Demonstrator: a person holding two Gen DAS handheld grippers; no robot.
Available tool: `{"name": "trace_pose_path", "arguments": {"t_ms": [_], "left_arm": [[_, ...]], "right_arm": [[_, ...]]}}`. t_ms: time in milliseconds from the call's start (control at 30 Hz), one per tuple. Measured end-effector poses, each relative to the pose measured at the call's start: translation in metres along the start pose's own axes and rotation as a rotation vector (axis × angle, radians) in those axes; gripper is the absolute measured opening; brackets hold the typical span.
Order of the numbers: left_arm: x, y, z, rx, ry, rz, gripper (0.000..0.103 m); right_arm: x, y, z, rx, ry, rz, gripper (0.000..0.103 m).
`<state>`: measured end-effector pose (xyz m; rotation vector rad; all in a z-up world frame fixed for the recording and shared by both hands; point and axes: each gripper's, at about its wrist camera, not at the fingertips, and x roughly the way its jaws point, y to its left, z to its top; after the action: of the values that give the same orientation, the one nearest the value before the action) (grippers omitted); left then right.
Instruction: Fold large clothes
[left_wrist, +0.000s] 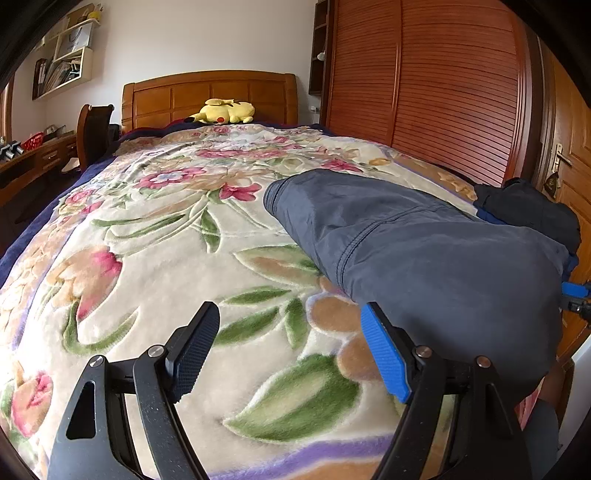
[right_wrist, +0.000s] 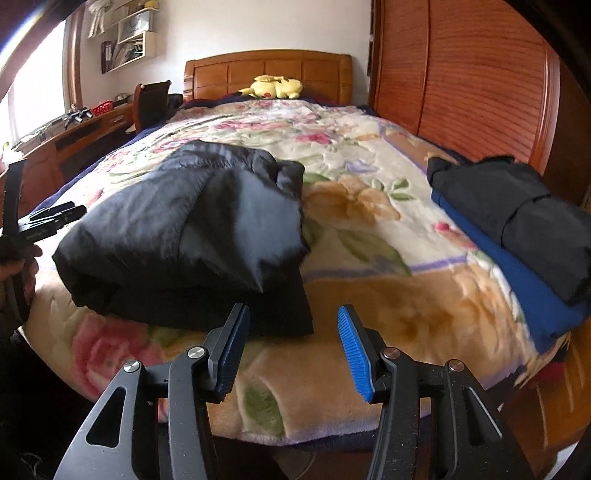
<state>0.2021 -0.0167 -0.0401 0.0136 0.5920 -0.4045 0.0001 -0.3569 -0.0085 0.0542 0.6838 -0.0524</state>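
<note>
A dark grey-blue garment (left_wrist: 424, 254) lies folded in layers on the floral blanket (left_wrist: 184, 258) near the foot of the bed; in the right wrist view it (right_wrist: 192, 236) looks almost black. My left gripper (left_wrist: 291, 325) is open and empty, just left of the garment, its blue finger by the garment's near edge. My right gripper (right_wrist: 293, 325) is open and empty, low at the bed's foot edge, just before the garment's near right corner. The left gripper also shows at the left edge of the right wrist view (right_wrist: 48, 218).
A stack of folded dark and blue clothes (right_wrist: 517, 236) sits at the bed's right edge, also in the left wrist view (left_wrist: 528, 206). A yellow plush toy (left_wrist: 225, 110) lies by the wooden headboard. A wardrobe (left_wrist: 424, 85) stands right, a desk and chair (left_wrist: 92, 129) left.
</note>
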Motion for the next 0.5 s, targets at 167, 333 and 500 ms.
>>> {"name": "trace_pose_path", "arguments": {"t_ms": [167, 333, 500], "left_arm": [[0.004, 0.002, -0.001, -0.007, 0.013, 0.006, 0.080], [0.005, 0.002, -0.002, -0.006, 0.016, 0.008, 0.080], [0.008, 0.004, -0.003, -0.016, 0.026, 0.010, 0.080]], "right_arm": [[0.016, -0.010, 0.002, 0.074, 0.004, 0.034, 0.052], [0.032, -0.009, 0.002, 0.088, 0.021, 0.054, 0.052], [0.047, -0.010, -0.003, 0.102, 0.046, 0.045, 0.058]]}}
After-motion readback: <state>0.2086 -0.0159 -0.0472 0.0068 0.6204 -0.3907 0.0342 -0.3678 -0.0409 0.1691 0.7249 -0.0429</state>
